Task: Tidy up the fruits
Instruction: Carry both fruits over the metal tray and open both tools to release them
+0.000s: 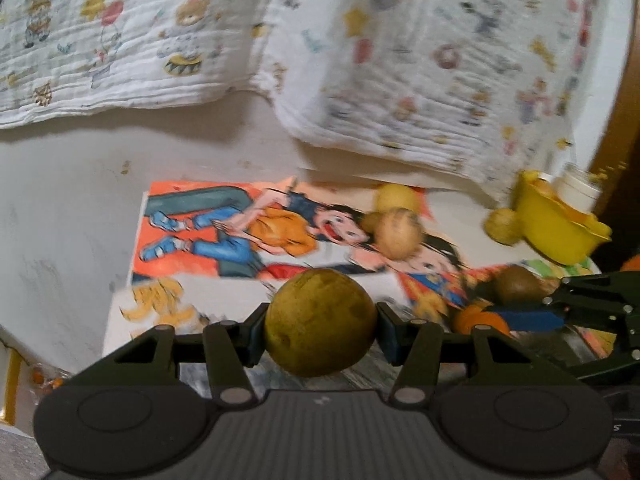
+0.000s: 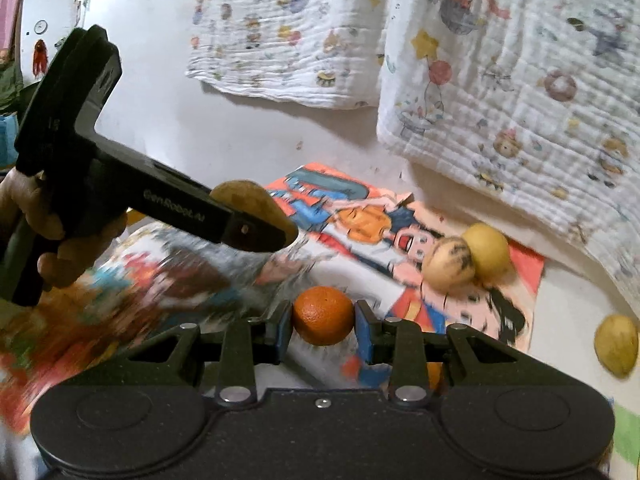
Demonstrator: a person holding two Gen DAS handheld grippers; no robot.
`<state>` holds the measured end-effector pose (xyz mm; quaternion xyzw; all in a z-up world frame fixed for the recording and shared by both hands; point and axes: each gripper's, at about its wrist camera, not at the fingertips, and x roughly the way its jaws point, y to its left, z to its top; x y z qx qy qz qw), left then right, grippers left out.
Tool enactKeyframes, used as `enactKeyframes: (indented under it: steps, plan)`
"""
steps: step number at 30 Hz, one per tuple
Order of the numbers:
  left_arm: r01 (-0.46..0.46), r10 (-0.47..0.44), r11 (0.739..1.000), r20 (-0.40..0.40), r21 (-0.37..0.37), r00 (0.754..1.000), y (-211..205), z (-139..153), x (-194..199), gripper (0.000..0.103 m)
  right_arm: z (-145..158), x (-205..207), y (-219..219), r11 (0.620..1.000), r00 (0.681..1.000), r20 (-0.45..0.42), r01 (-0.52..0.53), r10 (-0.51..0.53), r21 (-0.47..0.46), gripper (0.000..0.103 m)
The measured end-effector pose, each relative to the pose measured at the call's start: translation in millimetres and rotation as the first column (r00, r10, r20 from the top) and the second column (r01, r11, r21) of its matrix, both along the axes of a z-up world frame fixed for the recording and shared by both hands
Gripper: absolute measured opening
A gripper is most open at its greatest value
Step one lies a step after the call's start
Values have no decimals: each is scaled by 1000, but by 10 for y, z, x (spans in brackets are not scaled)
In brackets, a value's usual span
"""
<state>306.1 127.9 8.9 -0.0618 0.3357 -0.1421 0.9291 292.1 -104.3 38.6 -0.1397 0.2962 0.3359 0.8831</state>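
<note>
Clamped between the pads of my left gripper point(image 1: 321, 326) was a round brownish-yellow fruit point(image 1: 321, 322), its skin dull and mottled, held above the cartoon poster point(image 1: 224, 232) that lay flat on the pale table point(image 1: 60, 200). Seen from my right wrist, my left hand point(image 2: 52, 236) was wrapped around that gripper's handle at the left of the view, and the same fruit showed as a tan curve behind the black finger. Further right, my right gripper point(image 2: 323, 320) pinched a small orange point(image 2: 323, 315) squarely between its blue pads, clear of the poster beneath it. Beyond it, on the poster's far corner, a streaked tan fruit point(image 2: 448, 265) sat touching a smooth yellow fruit point(image 2: 486, 250). Off the poster to the right, another yellow fruit point(image 2: 616, 345) lay on the table by itself, well apart from the pair. In my left wrist view, at the far right, a yellow bowl point(image 1: 560, 232) stood near the table edge with orange pieces inside it and a pale jar point(image 1: 578, 186) behind its rim; I could not tell whether the jar stood in the bowl or behind it. Two printed muslin cloths point(image 2: 520, 92) hung against the wall point(image 2: 152, 100) behind everything.
</note>
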Motion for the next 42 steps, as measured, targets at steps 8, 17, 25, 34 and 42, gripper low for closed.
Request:
enactKeyframes:
  steps: [8, 17, 25, 34, 42]
  plan:
    - [82, -81, 996, 19, -27, 997, -349, 32, -714, 58, -71, -711, -281, 1000, 1000, -18, -5, 5, -20, 35]
    - [165, -165, 986, 23, -19, 986, -614, -79, -1225, 58, -200, -1233, -492, 999, 998, -58, 21, -23, -35, 35]
    - [237, -238, 970, 26, 45, 971, -824, -197, -1551, 58, -241, -1438, -612, 999, 996, -74, 43, -45, -30, 35]
    - [245, -253, 961, 49, 129, 966, -949, -304, -1717, 59, -292, -1509, -692, 997, 994, -74, 74, -77, -35, 35]
    - [227, -234, 965, 38, 131, 972, -955, -383, -1727, 59, -318, -1515, -757, 995, 992, -81, 100, -102, -26, 36]
